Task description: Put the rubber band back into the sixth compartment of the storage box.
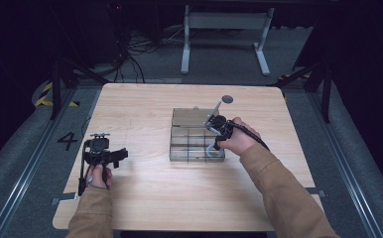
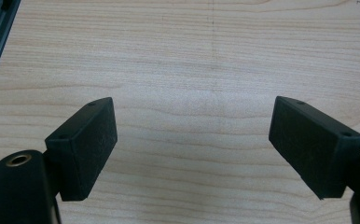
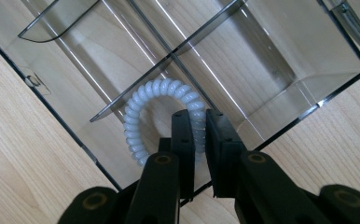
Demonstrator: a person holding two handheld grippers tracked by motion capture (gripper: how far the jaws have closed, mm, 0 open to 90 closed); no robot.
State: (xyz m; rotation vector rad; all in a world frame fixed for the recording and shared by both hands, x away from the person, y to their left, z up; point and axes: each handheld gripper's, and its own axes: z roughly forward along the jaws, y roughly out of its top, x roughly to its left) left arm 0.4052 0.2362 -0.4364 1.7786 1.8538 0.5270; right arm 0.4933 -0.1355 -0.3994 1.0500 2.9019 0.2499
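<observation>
White coiled plastic, a spiral hair tie (image 3: 162,119), is sitting clamped between the jaws of the right gripper (image 3: 201,140), which are standing nearly together with one strand of the coil pinched between the pads; the rest of the loop is curving away ahead and to the left of the jaws in the right gripper view. The tie is hanging inside a compartment of a clear smoky plastic organiser box (image 3: 308,88), just beside one of its dividers and close to the box's near wall. In the high view the right gripper (image 1: 218,135) is pointing down into the near right part of the box (image 1: 184,148), whose lid is lying open behind it. The box is resting on a light wooden table (image 1: 145,198). The left gripper (image 2: 192,140) is hovering over bare wood well apart from the box, jaws standing wide and gripping nothing.
</observation>
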